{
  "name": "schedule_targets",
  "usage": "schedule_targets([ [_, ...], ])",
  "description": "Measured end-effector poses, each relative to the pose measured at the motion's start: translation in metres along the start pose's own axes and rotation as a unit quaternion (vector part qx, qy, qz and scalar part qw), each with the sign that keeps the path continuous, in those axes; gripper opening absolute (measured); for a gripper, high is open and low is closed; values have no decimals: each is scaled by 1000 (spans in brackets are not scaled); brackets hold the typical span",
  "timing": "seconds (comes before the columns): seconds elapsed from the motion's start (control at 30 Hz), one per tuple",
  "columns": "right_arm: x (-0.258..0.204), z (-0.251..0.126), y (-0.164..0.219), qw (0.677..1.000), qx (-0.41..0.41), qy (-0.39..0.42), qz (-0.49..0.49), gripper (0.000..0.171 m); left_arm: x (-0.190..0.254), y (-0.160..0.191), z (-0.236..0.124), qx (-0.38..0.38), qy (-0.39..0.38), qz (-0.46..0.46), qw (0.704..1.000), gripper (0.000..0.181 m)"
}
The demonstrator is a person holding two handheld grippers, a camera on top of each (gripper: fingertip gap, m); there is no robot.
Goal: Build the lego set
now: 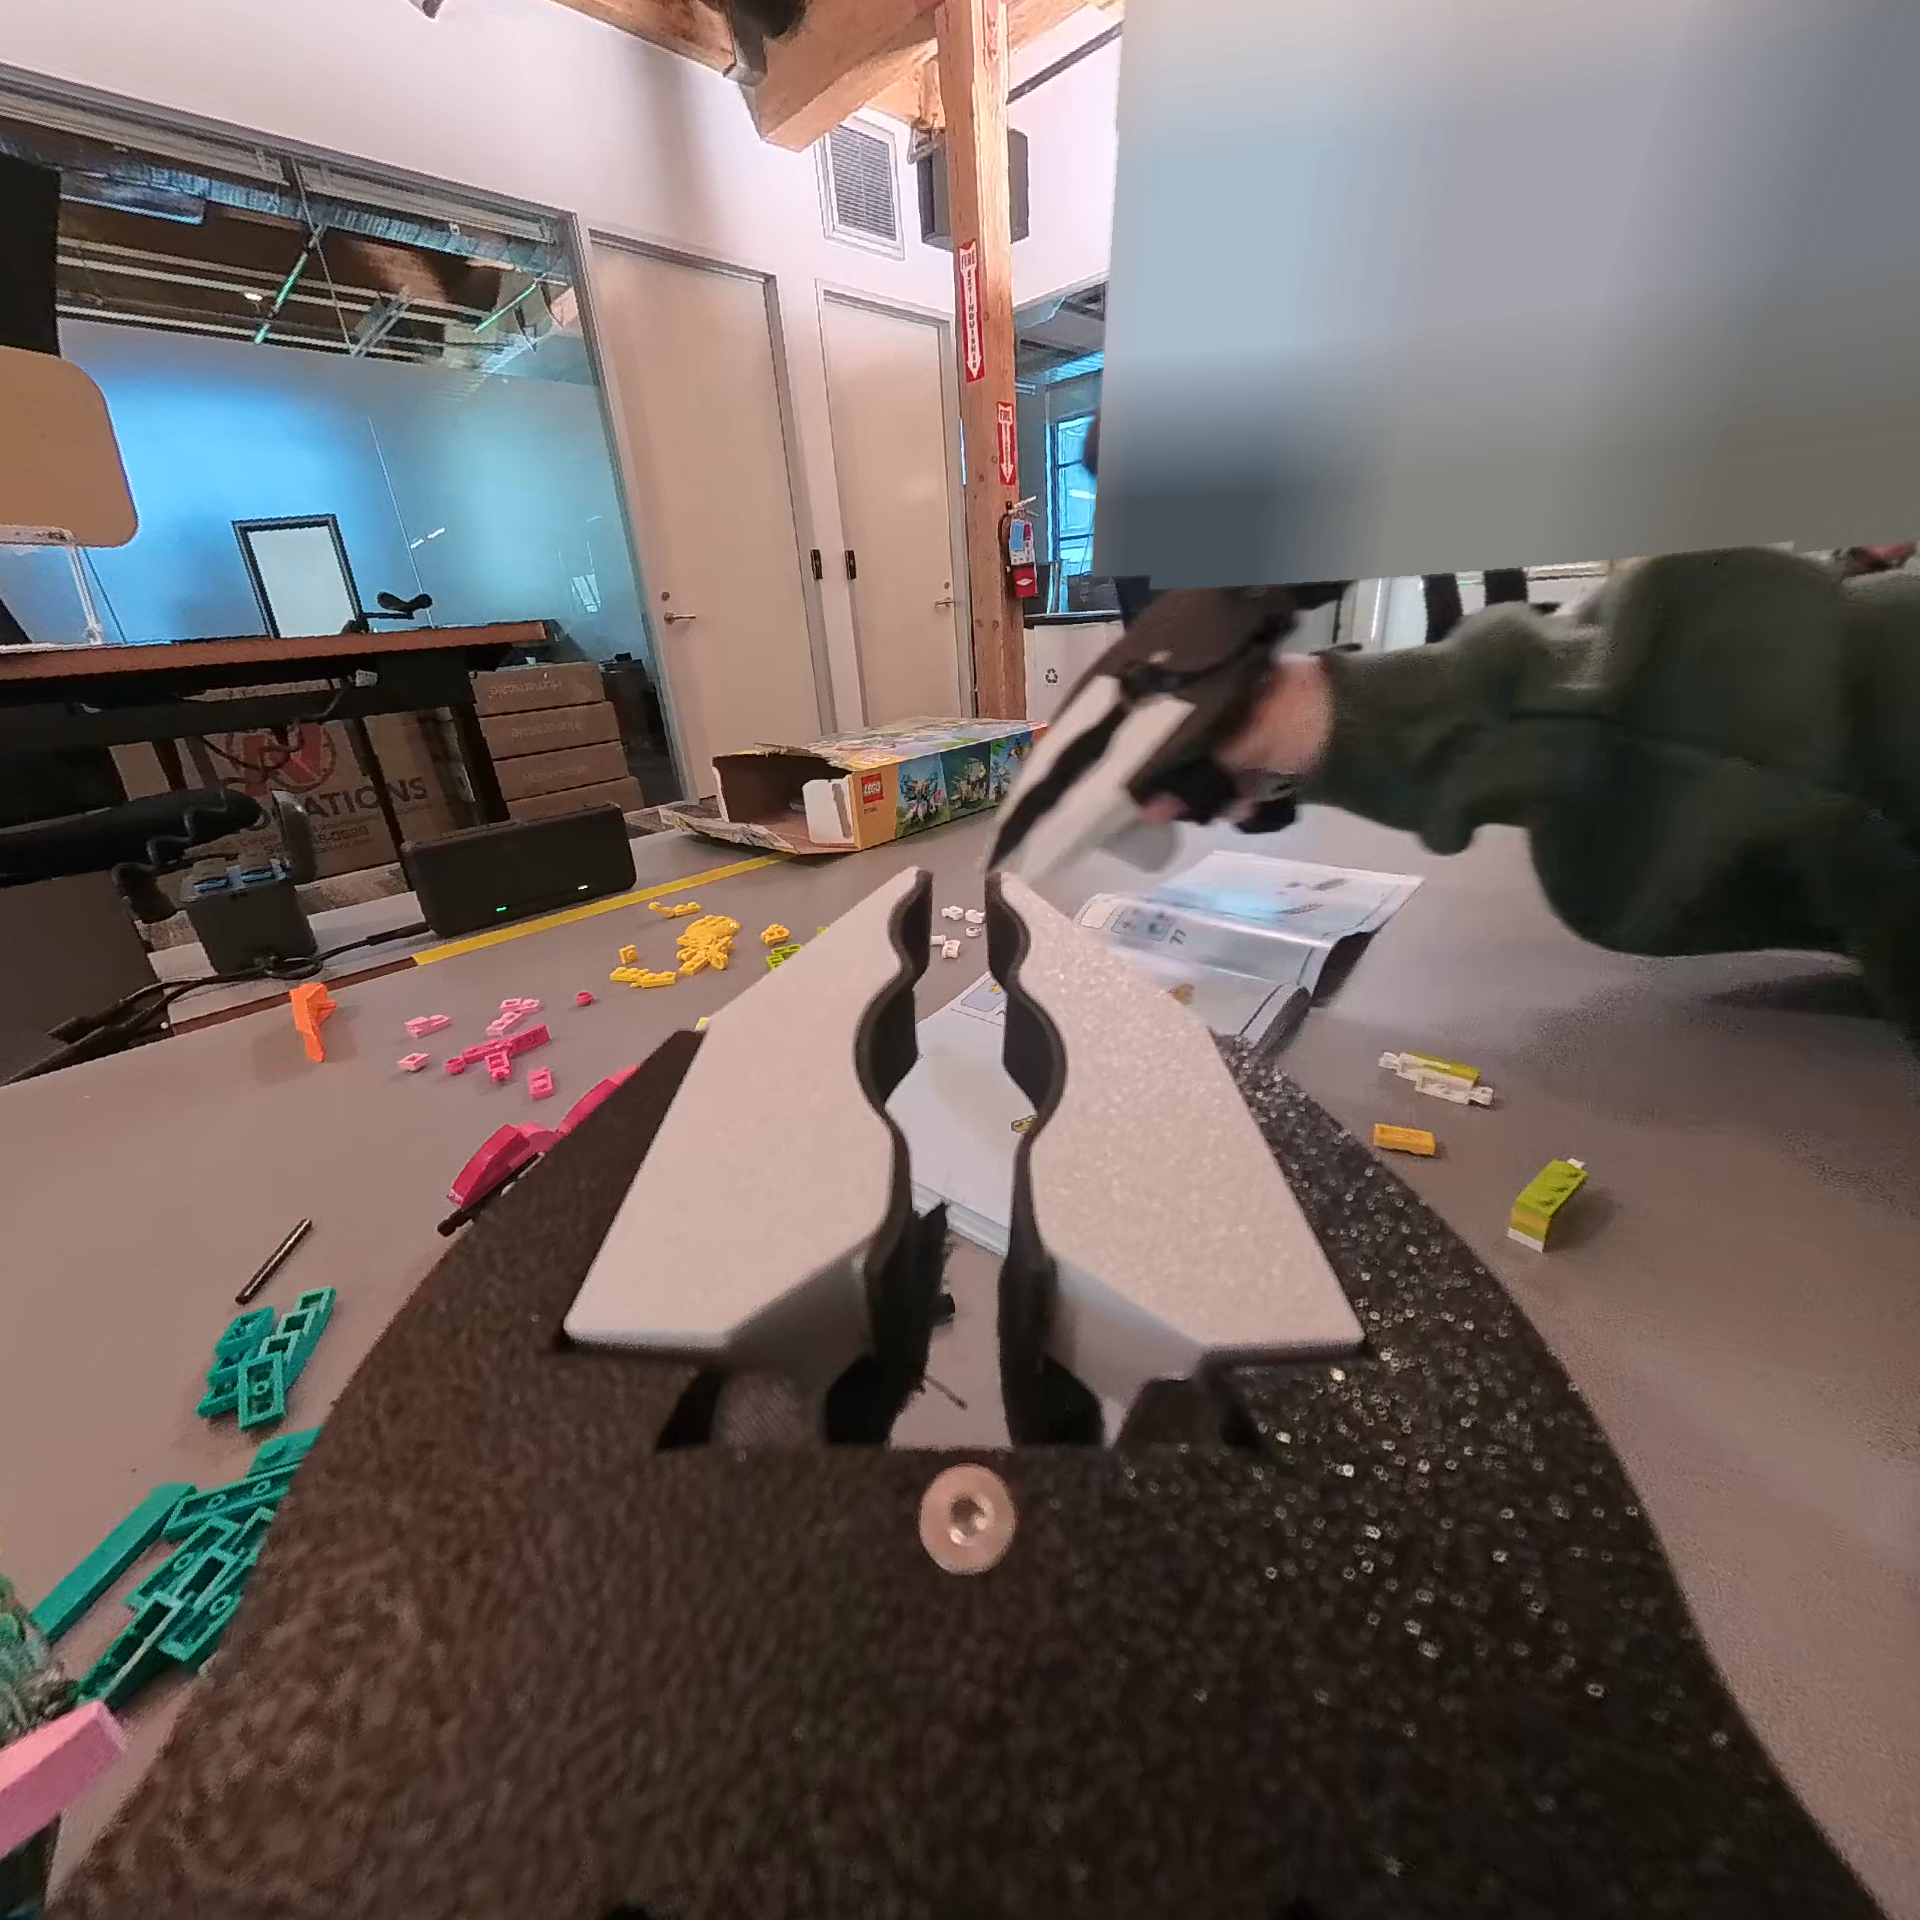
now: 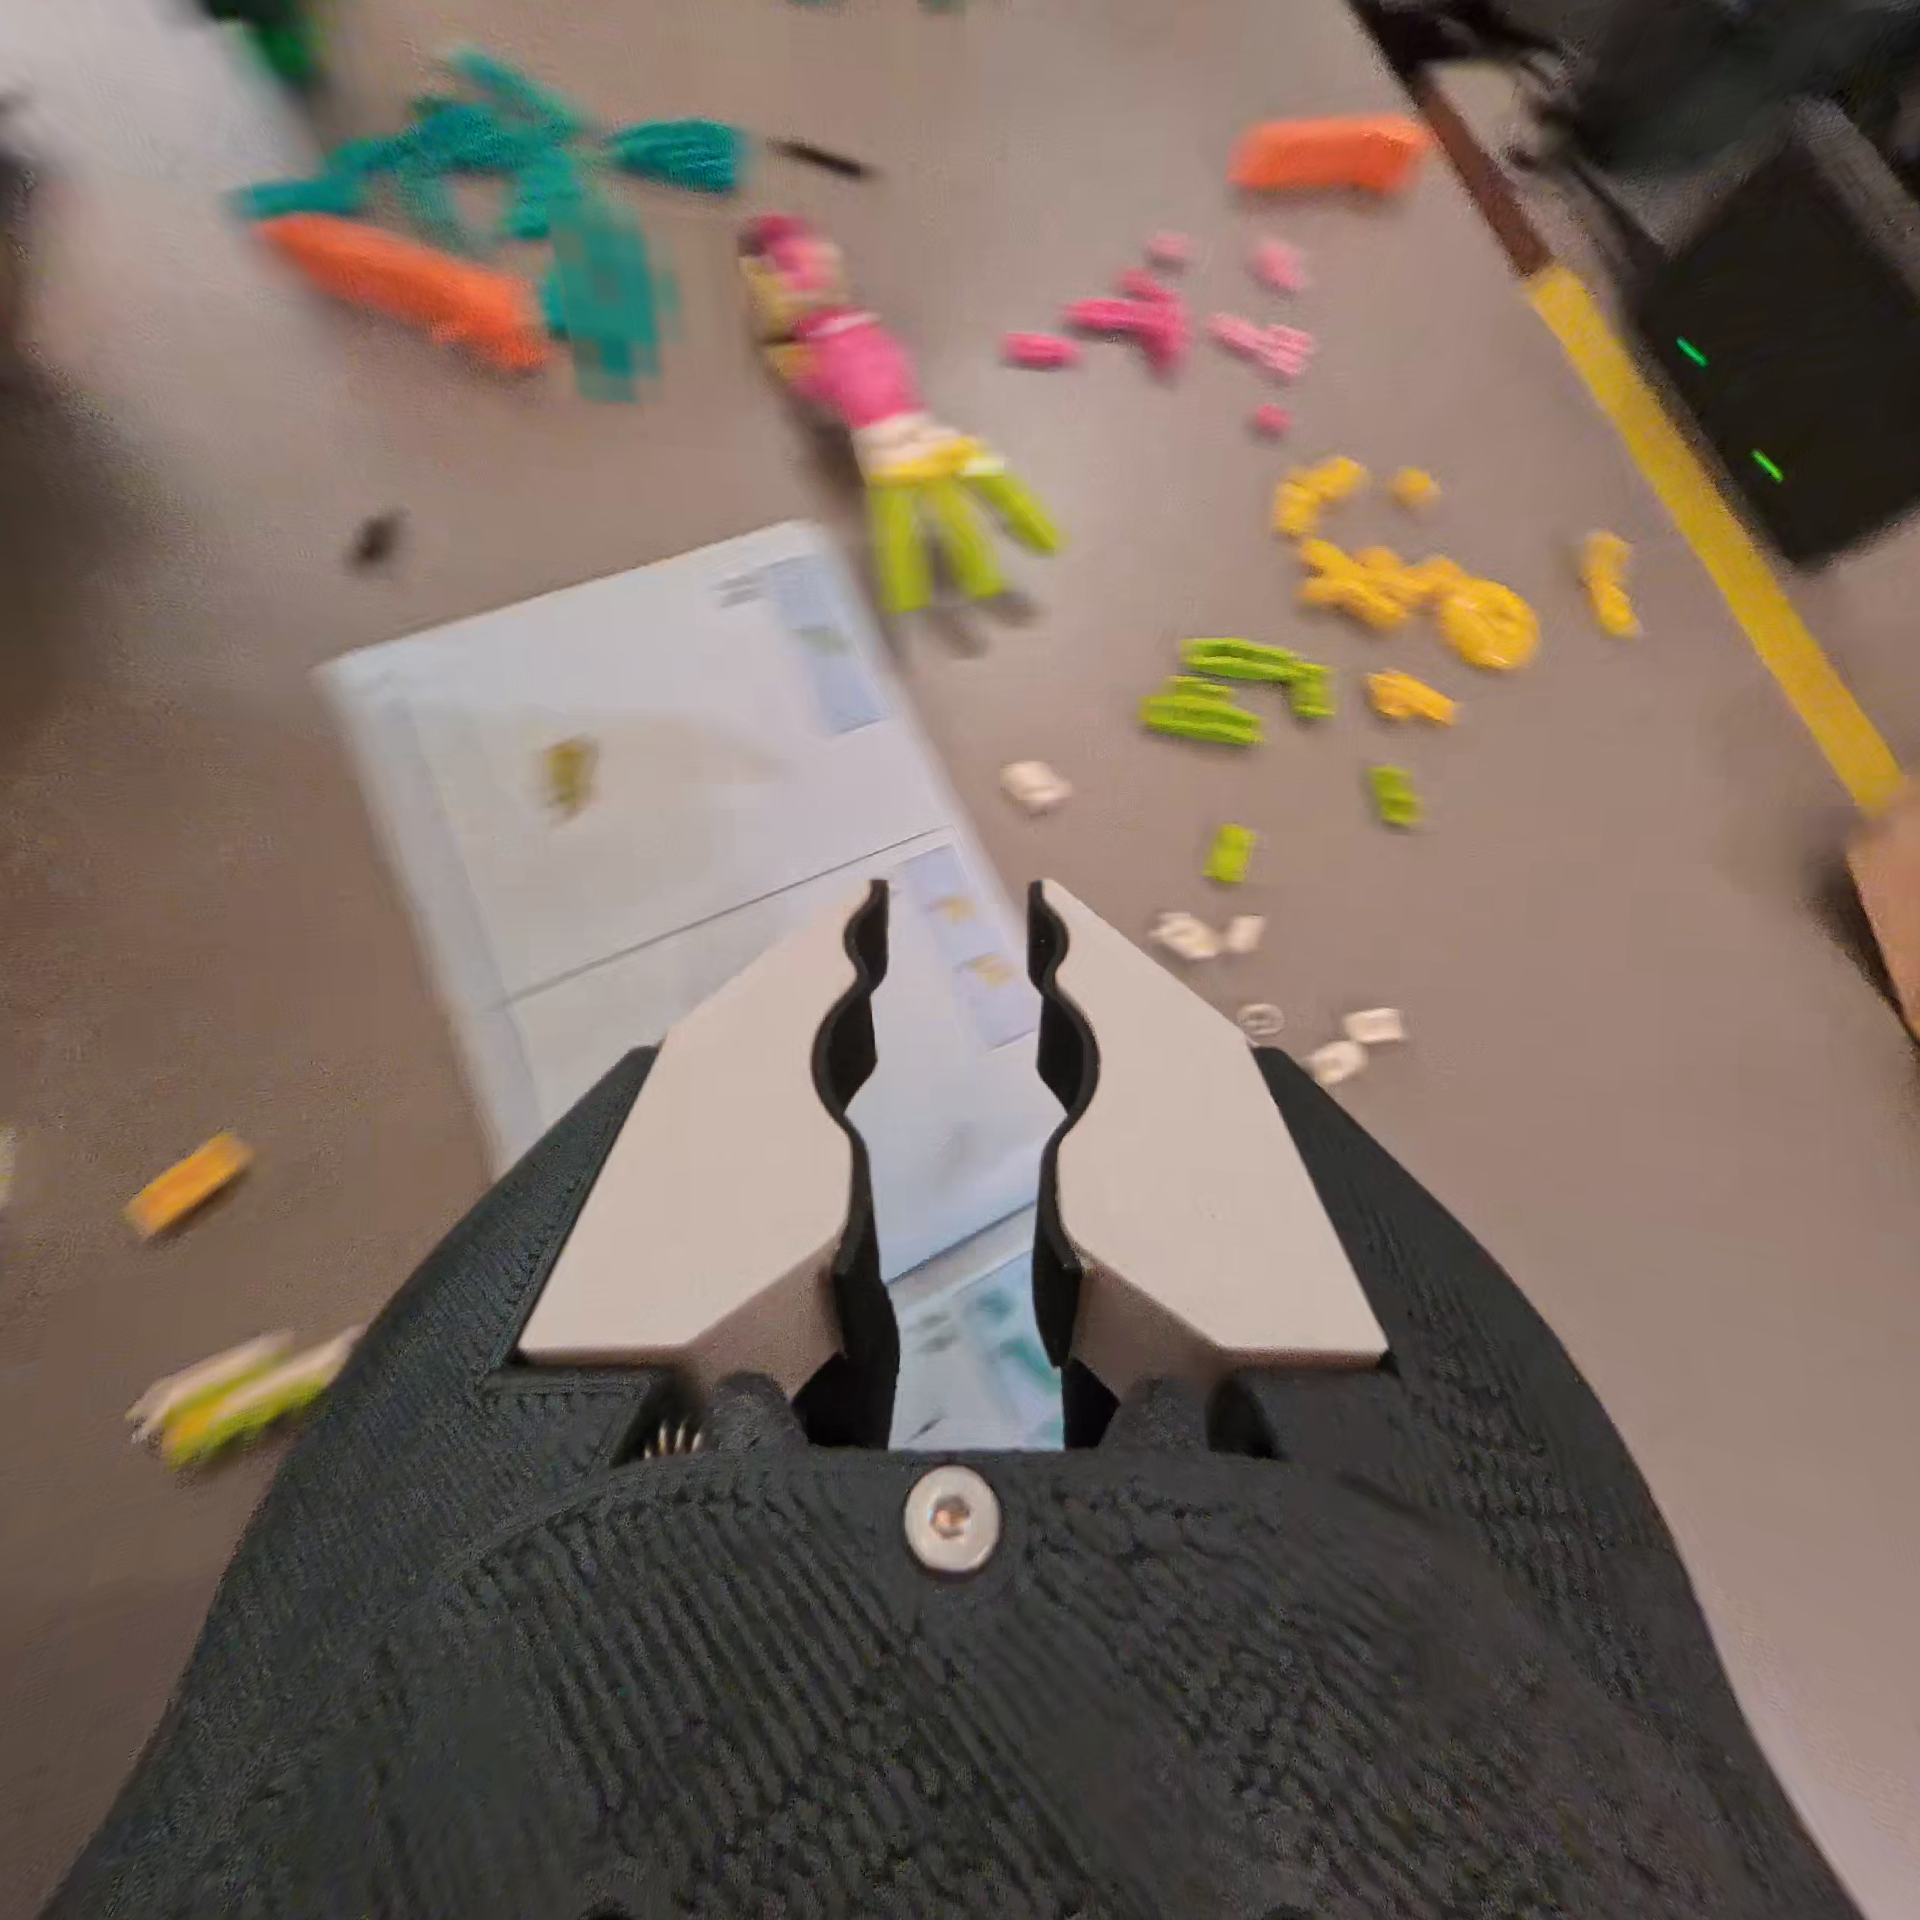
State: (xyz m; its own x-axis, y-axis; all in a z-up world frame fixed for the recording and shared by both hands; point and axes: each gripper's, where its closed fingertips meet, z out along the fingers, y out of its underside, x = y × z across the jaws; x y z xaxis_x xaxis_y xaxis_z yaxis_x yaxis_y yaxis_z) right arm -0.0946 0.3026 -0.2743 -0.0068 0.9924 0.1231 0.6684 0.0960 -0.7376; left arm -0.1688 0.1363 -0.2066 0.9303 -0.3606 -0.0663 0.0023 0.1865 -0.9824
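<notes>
My left gripper [image 1: 958, 894] is open and empty, held low over the grey table above the instruction booklet [image 1: 1236, 935]. My right gripper [image 2: 954, 899] is open and empty, hovering over the same booklet [image 2: 644, 790]; it also shows in the left wrist view [image 1: 1003, 852], held by a hand in a green sleeve. A half-built pink and lime model [image 2: 883, 416] lies beyond the booklet. Loose bricks lie sorted in piles: teal [image 1: 260, 1361], pink [image 1: 499, 1039], yellow [image 1: 696, 945], lime [image 2: 1236, 686] and white [image 2: 1195, 930]. The right wrist view is blurred.
An opened set box [image 1: 873, 779] lies at the table's far edge, with a black case [image 1: 520, 868] beyond a yellow tape line [image 2: 1704, 520]. An orange brick separator [image 1: 312, 1018] and small lime and yellow builds [image 1: 1548, 1200] lie on the table.
</notes>
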Motion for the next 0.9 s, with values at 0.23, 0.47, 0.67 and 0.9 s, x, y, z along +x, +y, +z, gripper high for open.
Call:
schedule_targets([
  [0.23, 115, 65, -10, 984, -18, 77, 162, 24, 1, 0, 0, -1, 2, 0, 1000, 8],
  [0.47, 142, 93, 3, 969, -64, 102, 217, 19, 0, 0, 0, 0, 3, -3, 1000, 7],
  [0.67, 124, 98, 0, 977, -80, 46, 190, 25, 0, 0, 0, -1, 3, -4, 1000, 7],
  [0.9, 133, 108, -7, 975, -49, 60, 207, 26, 0, 0, 0, -1, 3, -4, 1000, 7],
])
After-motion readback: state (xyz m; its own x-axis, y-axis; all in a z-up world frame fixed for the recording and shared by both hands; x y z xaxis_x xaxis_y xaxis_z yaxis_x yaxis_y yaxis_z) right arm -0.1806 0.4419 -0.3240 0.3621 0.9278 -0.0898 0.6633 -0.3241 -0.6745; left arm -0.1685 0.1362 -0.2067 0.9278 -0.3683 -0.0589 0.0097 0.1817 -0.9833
